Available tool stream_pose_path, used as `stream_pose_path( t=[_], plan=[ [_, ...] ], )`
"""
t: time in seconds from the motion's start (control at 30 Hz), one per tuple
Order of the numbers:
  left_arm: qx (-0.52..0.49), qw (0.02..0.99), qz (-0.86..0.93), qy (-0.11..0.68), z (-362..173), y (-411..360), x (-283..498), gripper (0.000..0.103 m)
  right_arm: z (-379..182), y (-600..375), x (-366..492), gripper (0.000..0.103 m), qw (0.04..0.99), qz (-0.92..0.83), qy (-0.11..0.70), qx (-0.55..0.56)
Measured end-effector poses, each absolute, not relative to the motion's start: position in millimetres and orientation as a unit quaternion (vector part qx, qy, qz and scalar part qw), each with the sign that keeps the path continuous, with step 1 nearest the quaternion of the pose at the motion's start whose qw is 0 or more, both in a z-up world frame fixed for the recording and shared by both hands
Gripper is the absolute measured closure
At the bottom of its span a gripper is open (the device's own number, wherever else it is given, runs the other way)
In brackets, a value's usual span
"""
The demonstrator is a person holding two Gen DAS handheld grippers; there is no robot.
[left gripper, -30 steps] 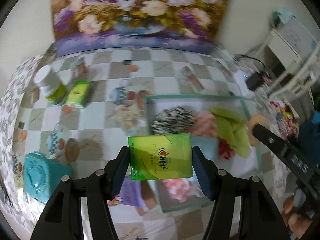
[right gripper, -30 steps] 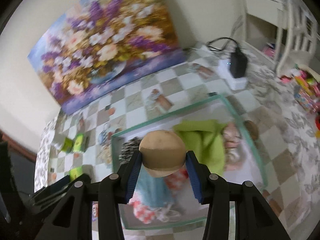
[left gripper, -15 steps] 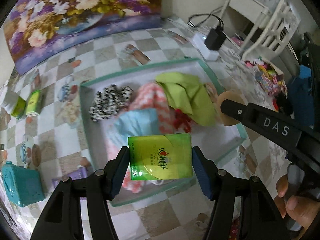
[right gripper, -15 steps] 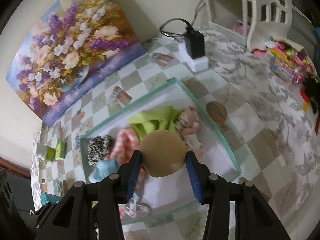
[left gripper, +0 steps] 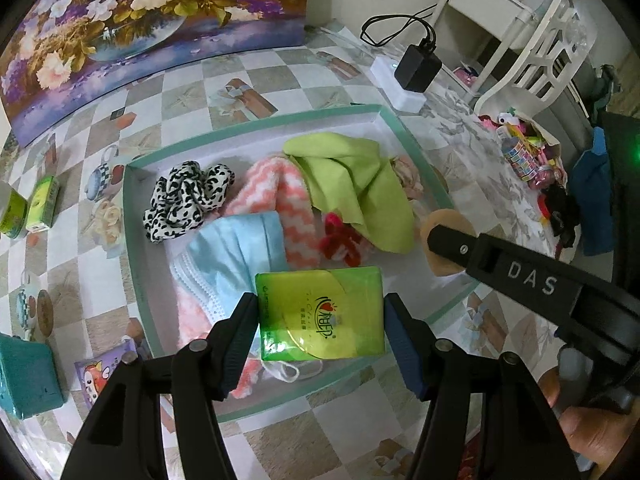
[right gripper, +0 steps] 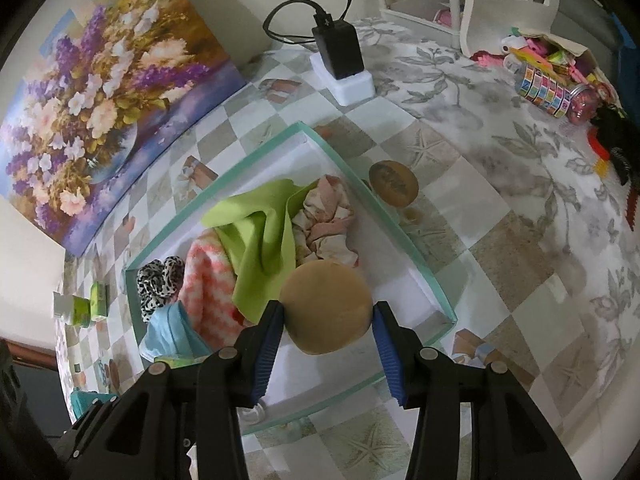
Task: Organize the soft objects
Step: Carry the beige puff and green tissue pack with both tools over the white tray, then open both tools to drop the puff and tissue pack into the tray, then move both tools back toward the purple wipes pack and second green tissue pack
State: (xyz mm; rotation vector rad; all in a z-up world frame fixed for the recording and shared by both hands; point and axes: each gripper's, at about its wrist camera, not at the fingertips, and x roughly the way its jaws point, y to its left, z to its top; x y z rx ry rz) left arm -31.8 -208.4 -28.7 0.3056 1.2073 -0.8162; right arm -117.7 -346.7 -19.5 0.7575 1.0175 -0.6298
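My left gripper is shut on a green tissue pack and holds it above the near edge of a teal-rimmed white tray. My right gripper is shut on a round tan sponge above the tray's right half; it also shows in the left wrist view. The tray holds a green cloth, a pink-and-white towel, a blue cloth, a leopard-print scrunchie and a floral cloth.
A flower painting leans on the back wall. A white power strip with a black adapter lies behind the tray. Green boxes and a teal box sit at the left. A round wooden coaster lies right of the tray.
Both grippers have moved toward the tray with their loads. The left one swung right from the open tablecloth to over the tray's near edge. The right one came lower over the tray.
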Motion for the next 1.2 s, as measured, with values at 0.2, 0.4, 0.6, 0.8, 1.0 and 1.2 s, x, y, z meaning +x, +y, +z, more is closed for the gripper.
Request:
stream_pose_path(
  t=[0.2,0.4,0.6,0.8,1.0,1.2],
  plan=[
    [0.14,0.735,-0.379,0.545,-31,-213,-34,0.034,-25,-348,-117,0.053,0.753,-0.29,0.474,0.353],
    [0.138,0.738,-0.374,0.545,-29,-210,-32,0.031,-33,-350,-115,0.052,0.744,-0.286,0.486,0.358],
    [0.136,0.741,-0.366,0.546,-26,-206,-30,0.027,-35,-353,-116,0.039,0.738,-0.291,0.487,0.365],
    [0.136,0.744,-0.359,0.547,-25,-203,-29,0.027,-33,-352,-115,0.039,0.74,-0.294,0.485,0.36],
    [0.121,0.748,-0.342,0.556,-20,-191,-20,0.027,-32,-351,-113,0.029,0.744,-0.294,0.484,0.354],
    [0.078,0.776,-0.305,0.547,-6,-165,4,0.015,-29,-348,-109,0.025,0.749,-0.292,0.486,0.343]
  ],
)
